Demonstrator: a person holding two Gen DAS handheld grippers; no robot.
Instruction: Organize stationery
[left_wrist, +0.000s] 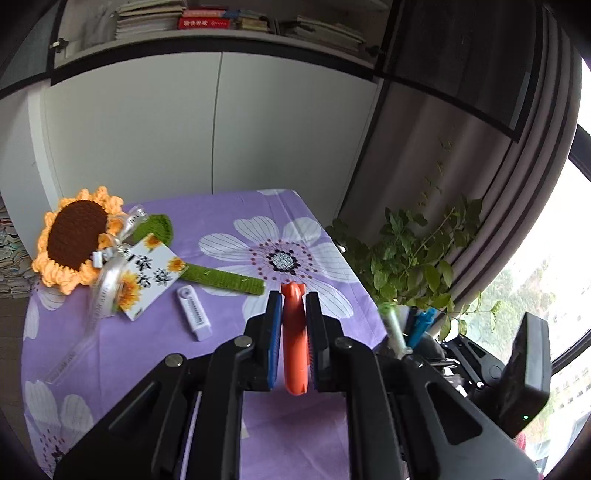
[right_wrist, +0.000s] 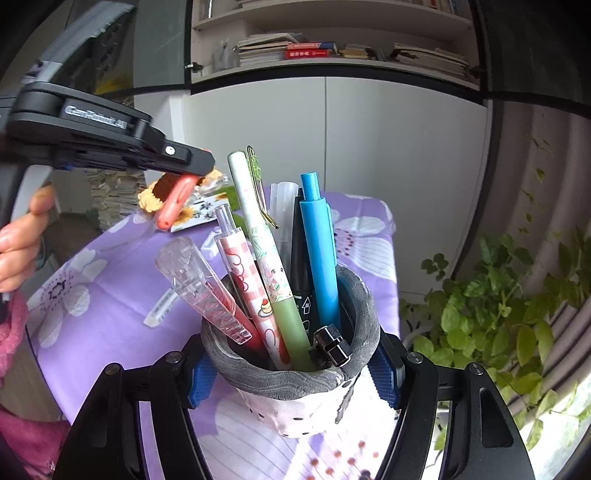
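My left gripper is shut on a slim orange pen-shaped item, lifted above the purple flowered tablecloth. The right wrist view shows that gripper at upper left, with the orange item slanting down from its tip. My right gripper is shut on a grey-rimmed white pen cup, blue pads pressing both sides. In the cup stand several pens, among them a blue pen, a green one and a pink checked one. A white correction-tape-like piece lies on the cloth.
A crochet sunflower with a green stem, a sunflower card and a clear ruler lie at the table's left. A leafy plant stands off the right edge. White cabinets and book shelves stand behind. A hand grips the left handle.
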